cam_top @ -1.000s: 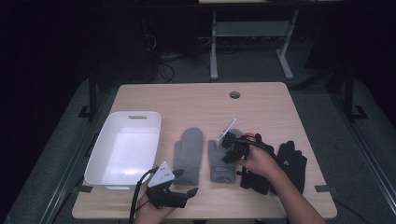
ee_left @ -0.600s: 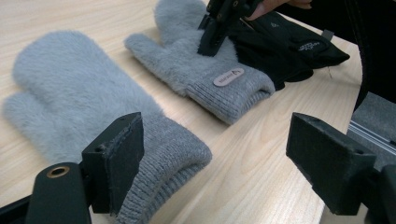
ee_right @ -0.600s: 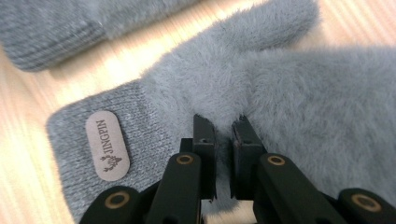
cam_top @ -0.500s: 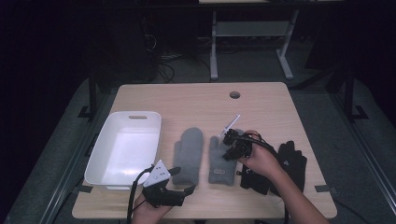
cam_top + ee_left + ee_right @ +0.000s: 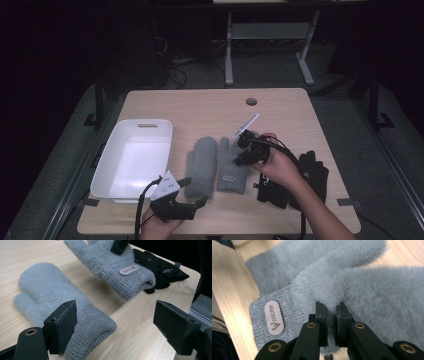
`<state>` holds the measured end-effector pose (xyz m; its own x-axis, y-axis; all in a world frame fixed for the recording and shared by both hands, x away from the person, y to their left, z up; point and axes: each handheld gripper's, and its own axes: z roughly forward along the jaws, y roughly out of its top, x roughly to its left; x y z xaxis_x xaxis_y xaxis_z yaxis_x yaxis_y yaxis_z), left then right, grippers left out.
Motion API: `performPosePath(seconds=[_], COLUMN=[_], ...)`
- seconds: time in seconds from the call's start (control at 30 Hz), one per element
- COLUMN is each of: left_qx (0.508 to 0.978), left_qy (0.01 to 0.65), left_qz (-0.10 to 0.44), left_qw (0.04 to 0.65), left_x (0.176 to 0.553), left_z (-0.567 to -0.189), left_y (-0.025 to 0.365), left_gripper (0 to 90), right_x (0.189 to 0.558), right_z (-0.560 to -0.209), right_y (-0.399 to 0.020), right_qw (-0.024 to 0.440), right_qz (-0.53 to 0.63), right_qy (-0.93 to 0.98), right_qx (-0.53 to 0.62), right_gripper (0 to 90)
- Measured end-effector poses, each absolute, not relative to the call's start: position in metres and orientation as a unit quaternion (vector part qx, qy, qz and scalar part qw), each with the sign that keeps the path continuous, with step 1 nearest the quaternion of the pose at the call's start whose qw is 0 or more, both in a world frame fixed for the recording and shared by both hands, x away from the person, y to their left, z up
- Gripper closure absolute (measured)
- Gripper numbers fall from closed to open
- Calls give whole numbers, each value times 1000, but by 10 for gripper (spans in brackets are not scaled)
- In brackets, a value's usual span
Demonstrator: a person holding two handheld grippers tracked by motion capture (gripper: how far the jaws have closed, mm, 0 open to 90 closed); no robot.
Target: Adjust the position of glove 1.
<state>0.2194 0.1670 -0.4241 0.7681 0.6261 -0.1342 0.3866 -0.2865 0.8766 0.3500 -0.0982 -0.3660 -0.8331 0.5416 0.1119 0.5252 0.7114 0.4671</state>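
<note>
The fluffy grey mitten (image 5: pixel 352 282) with the label looks light, soft and floppy; the right gripper (image 5: pixel 331 312) has its fingers clenched on a pinch of pile near the knit cuff, which seems to hang just off the tabletop (image 5: pixel 200 107). The left gripper (image 5: pixel 120 330) hovers released beside the other mitten (image 5: pixel 57 305), with the white tub (image 5: pixel 107 165) left and black gloves (image 5: pixel 312 172) right; the tabletop's far half offers room.

high view: above, facing forward-down | gripper views: close, low | shared: labelled grey mitten (image 5: pixel 232 170) (image 5: pixel 117 267) (image 5: pixel 332 287)
</note>
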Motion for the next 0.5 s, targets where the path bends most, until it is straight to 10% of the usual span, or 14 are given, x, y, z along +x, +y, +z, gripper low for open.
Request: performPosePath(seconds=[0.5], left_qx=[771], left_qy=[339], left_qz=[143], left_qw=[519], left_x=[216], left_z=[-412], left_y=[177], left_gripper=[179], right_x=[361], right_z=[-359], right_y=[-37], right_qw=[-3], right_qz=[256], right_qy=[933], right_qx=[254], right_gripper=[830])
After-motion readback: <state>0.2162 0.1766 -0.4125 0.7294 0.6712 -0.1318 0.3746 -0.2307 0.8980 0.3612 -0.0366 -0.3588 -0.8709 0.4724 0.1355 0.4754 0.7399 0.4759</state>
